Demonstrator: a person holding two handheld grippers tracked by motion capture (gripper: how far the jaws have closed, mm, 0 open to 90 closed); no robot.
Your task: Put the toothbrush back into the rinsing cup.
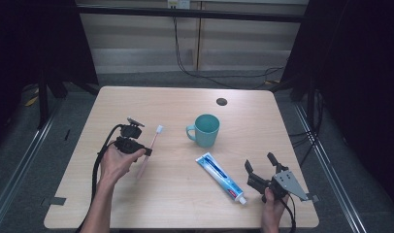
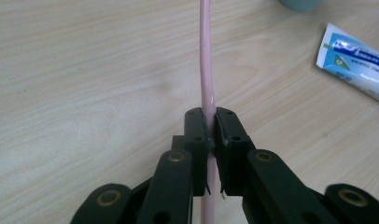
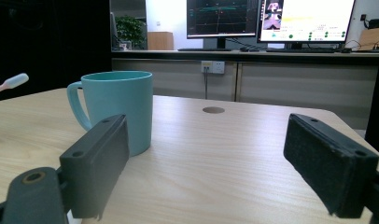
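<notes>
Pinching a pink toothbrush (image 2: pixel 207 79), left tool (image 2: pixel 210 122); right tool (image 3: pixel 206 154) wide open, empty.

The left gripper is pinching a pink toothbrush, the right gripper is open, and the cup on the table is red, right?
Not quite: the cup is teal, not red, as the high view shows. The rest holds: the left gripper is pinching the pink toothbrush, and the right gripper is open.

Open counter, two obstacles
Mug (image 1: pixel 205 130) and toothpaste tube (image 1: pixel 220 177) sit mid-counter; far counter (image 1: pixel 151 99) and near-left lie bare
</notes>
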